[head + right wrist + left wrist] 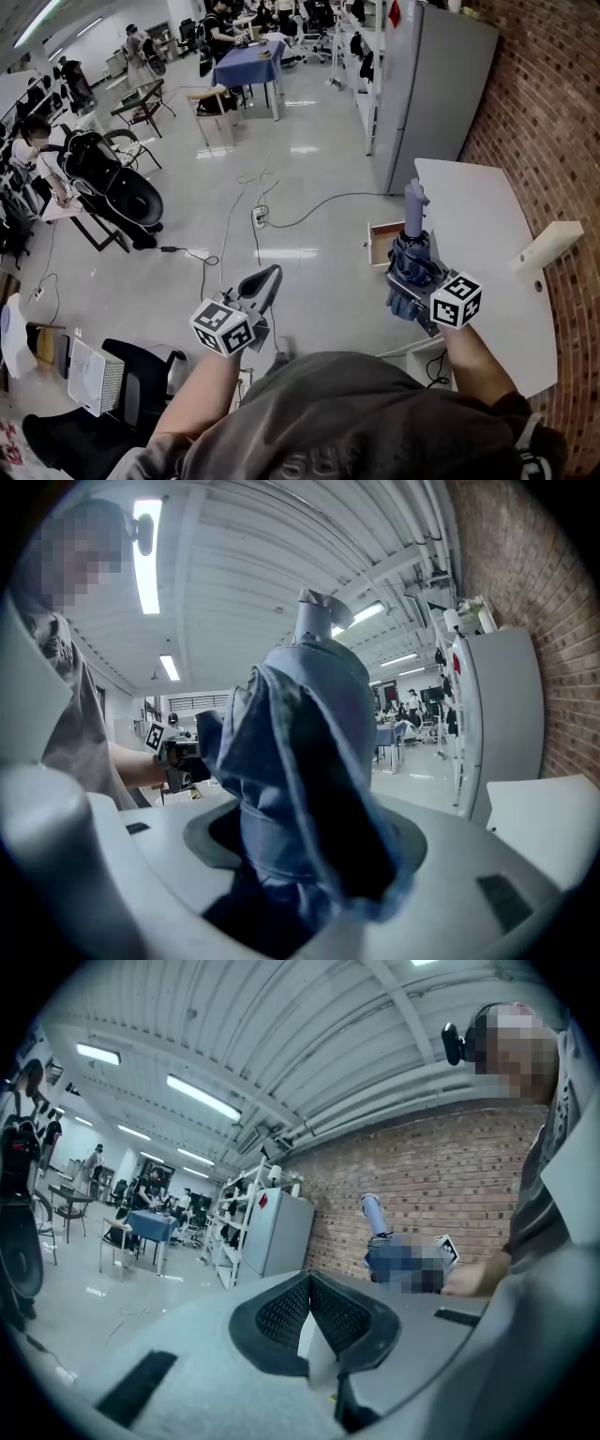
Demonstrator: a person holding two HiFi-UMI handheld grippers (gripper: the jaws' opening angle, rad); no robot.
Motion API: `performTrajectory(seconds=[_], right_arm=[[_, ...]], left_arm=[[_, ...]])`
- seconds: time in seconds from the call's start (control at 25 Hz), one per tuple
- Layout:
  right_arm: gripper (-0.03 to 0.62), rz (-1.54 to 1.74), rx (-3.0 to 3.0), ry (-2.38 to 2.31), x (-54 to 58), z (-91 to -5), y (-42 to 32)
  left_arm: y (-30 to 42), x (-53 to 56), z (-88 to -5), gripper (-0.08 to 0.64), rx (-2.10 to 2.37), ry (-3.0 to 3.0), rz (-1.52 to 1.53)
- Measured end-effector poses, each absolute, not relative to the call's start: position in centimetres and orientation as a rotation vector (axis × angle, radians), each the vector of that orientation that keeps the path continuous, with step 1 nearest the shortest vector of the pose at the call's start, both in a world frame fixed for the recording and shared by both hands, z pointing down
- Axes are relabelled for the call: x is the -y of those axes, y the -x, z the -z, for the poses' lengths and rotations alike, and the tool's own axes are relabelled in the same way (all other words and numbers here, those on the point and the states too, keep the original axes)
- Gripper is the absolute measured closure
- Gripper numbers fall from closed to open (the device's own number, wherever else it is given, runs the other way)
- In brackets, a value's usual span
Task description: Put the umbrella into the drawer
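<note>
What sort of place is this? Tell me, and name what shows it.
Probably an open-plan lab or workshop office: a brick wall beside a tall grey cabinet, power cables trailing over the glossy floor, and a blue-covered table at the far end.

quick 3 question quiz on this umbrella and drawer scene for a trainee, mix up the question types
1. True or false: the right gripper is clamped on the folded blue umbrella.
2. What does the left gripper hold? A) a cable B) nothing, its jaws are together C) a drawer handle
3. Fill in the blank: the drawer at the edge of the white table stands ____.

Key: 1 true; 2 B; 3 open
</note>
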State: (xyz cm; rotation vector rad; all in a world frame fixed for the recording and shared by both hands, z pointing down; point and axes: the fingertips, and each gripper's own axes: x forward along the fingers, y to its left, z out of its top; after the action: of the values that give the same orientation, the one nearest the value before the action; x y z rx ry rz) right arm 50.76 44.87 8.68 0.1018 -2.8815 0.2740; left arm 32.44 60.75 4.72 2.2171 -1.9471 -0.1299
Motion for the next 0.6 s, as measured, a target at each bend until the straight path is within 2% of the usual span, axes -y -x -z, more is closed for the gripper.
performTrajectory(seconds=[0.28, 0.6], right_arm=[[0.334, -0.283, 2.864, -0.136, -42.5, -9.9, -44.8], [0.334, -0.299, 2.867, -0.219, -38.6, -10.2, -30.2]], left_arm=[[-25.8, -57.8, -6.4, 0.56, 1.899, -2.238, 0.172], [-10.7, -52.7, -7.7, 0.56, 1.825, -2.286, 0.186]])
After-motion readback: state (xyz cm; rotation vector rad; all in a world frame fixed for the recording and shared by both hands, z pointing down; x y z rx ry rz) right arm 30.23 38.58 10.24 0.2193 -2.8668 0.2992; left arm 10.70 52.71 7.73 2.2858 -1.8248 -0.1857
